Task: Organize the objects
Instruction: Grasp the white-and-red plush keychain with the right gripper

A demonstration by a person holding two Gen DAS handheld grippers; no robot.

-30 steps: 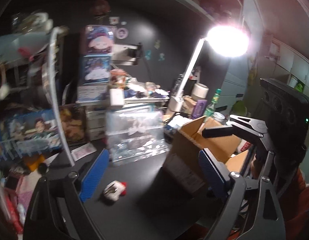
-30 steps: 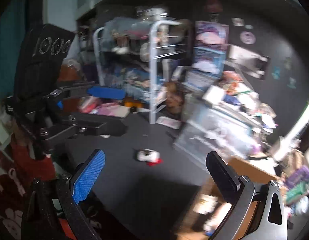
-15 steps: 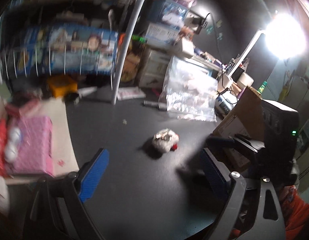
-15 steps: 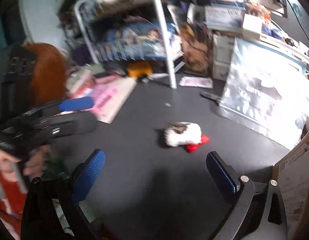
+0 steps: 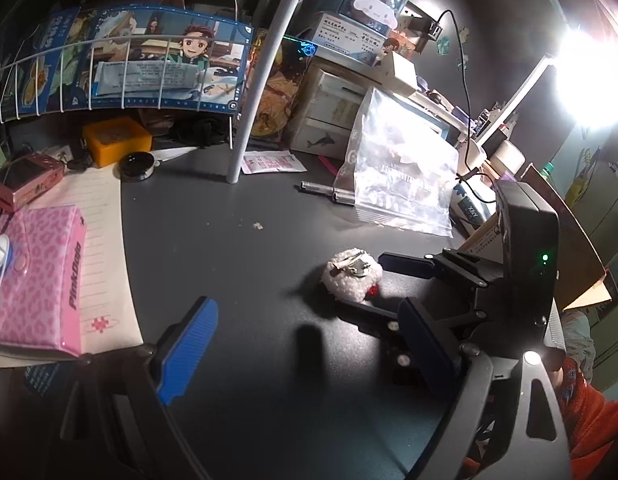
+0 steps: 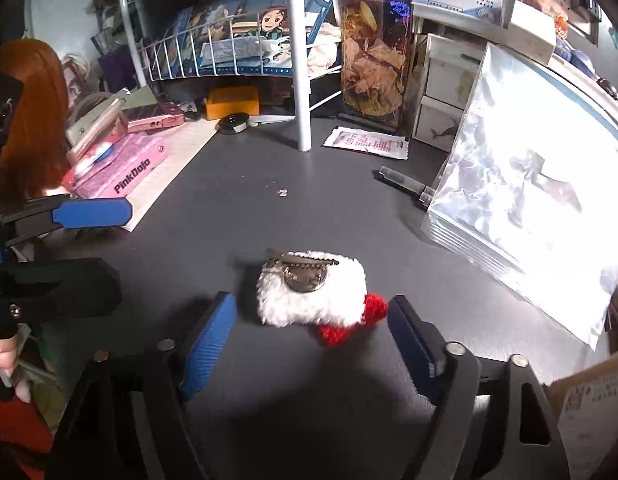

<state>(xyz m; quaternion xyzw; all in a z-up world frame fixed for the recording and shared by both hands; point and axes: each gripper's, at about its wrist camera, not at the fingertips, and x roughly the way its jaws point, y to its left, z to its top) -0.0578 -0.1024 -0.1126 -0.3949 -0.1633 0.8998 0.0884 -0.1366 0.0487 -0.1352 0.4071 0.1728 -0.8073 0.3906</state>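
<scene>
A small white fluffy hair clip with a red knitted end [image 6: 313, 298] lies on the dark desk, metal clip side up. My right gripper [image 6: 309, 340] is open and low over the desk, its blue pads either side of the clip and just short of it. The clip also shows in the left wrist view [image 5: 352, 278], with the right gripper [image 5: 401, 280] reaching in around it from the right. My left gripper [image 5: 305, 344] is open and empty, a little in front of the clip. It shows at the left of the right wrist view [image 6: 89, 213].
A clear zip bag [image 6: 541, 200] leans at the right, a pen [image 6: 405, 182] in front of it. A white rack pole [image 6: 299, 80] stands behind. A pink PinkDojo box [image 6: 121, 168], an orange box [image 5: 117, 140] and a cardboard box [image 5: 569, 248] crowd the edges.
Both grippers have tilted down and come closer to the desk. The right gripper has moved in so that its open fingers now flank the fluffy clip.
</scene>
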